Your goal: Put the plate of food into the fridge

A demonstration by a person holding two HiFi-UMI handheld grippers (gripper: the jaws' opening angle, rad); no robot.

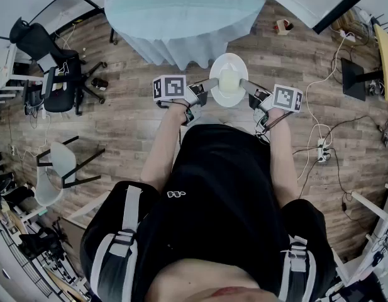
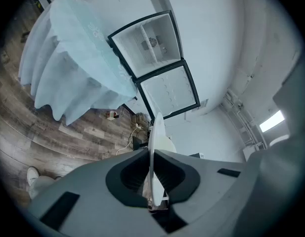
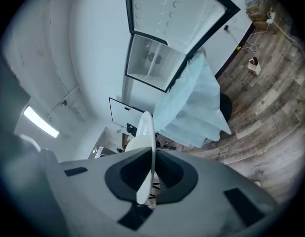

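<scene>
In the head view a white plate (image 1: 229,65) with a pale block of food (image 1: 229,83) hangs above the wood floor in front of the person's body. My left gripper (image 1: 207,90) is shut on the plate's left rim and my right gripper (image 1: 246,88) on its right rim. The left gripper view shows the plate (image 2: 156,132) edge-on, pinched between the jaws of my left gripper (image 2: 152,181). The right gripper view shows the same plate (image 3: 145,127) in the jaws of my right gripper (image 3: 147,177). An open white fridge (image 2: 157,63) stands beyond the table, seen also in the right gripper view as the fridge (image 3: 162,38).
A round table under a pale blue cloth (image 1: 181,11) stands just ahead of the plate. A black office chair (image 1: 55,74) and a white chair (image 1: 55,168) are at the left. Cables and a power strip (image 1: 322,150) lie on the floor at the right.
</scene>
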